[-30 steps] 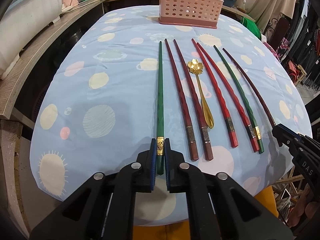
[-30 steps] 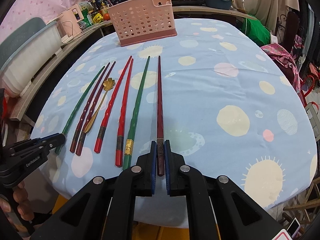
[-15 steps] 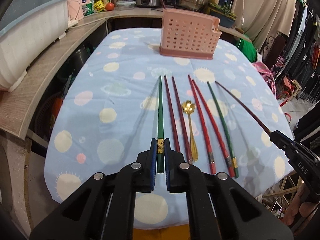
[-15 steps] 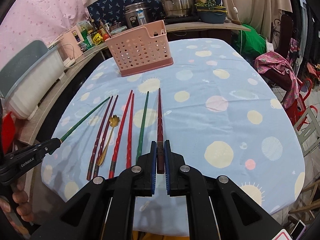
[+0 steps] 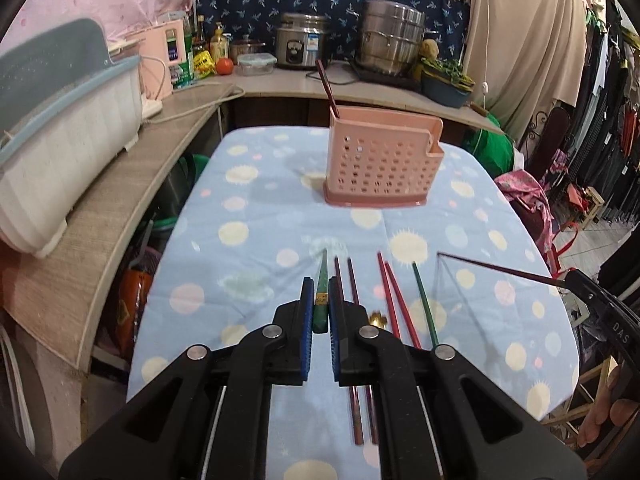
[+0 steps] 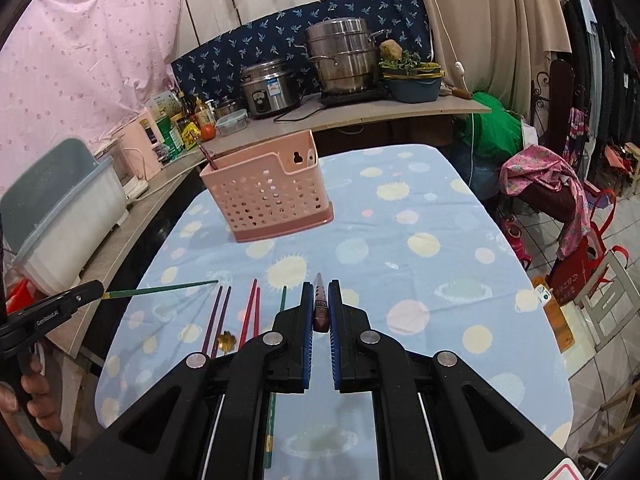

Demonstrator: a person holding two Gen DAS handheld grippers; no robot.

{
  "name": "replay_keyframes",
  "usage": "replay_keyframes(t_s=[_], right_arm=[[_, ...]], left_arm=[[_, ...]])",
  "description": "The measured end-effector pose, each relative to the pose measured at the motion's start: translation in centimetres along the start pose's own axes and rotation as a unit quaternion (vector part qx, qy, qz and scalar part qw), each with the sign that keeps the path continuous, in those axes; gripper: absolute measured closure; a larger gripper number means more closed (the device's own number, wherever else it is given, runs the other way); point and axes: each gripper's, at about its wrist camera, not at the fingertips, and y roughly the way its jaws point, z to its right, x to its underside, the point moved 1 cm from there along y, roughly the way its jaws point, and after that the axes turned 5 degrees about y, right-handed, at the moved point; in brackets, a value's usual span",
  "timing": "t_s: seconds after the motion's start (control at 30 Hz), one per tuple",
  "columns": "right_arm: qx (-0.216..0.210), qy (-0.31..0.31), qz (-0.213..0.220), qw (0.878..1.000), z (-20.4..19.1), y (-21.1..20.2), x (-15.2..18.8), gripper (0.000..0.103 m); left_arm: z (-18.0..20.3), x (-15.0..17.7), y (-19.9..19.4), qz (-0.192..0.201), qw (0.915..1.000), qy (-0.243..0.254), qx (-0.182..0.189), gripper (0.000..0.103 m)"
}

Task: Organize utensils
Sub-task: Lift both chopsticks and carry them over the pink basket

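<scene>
Left gripper (image 5: 318,308) clamped on the thick end of a green chopstick (image 5: 321,280), tip aimed up-frame toward the pink caddy (image 5: 380,164); held clear of the tablecloth (image 5: 248,216), seemingly for a tip-first drop into the caddy.

Right gripper (image 6: 319,306) likewise closed on a dark brown chopstick (image 6: 320,300), butt end between the pads, shaft pointing away from the lens; seen from the left wrist view as a thin line crossing the right of frame.

Caddy standing upright at upper centre of the left view, upper left of centre in the right view; one dark stick (image 5: 328,88) already leaning out of its left compartment, so probably the intended slot for chopsticks.

Remaining on the cloth, lower centre of frame, laid parallel: dark red pair (image 5: 344,276), gold spoon (image 5: 378,318) partly hidden behind the jaws, bright red pair (image 5: 390,292), second green chopstick (image 5: 424,304); row kept tidy, likely to make each one easy to pinch by its thick end.

Judgement: early in the task; both sticks lifted, not yet over the caddy; long thin shafts gripped at one end apt to swing, so alignment over the opening matters; green mate left behind, pairs split between hands.
</scene>
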Motion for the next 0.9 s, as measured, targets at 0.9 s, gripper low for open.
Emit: replay_keyframes(t_s=[0.9], right_arm=[[-0.074,0.001,0.135,0.988,-4.6,1.3,-17.5,0.096]], left_arm=[[1.3,-19.9,-3.6,0.165,0.9861,0.013,0.003,0.096]])
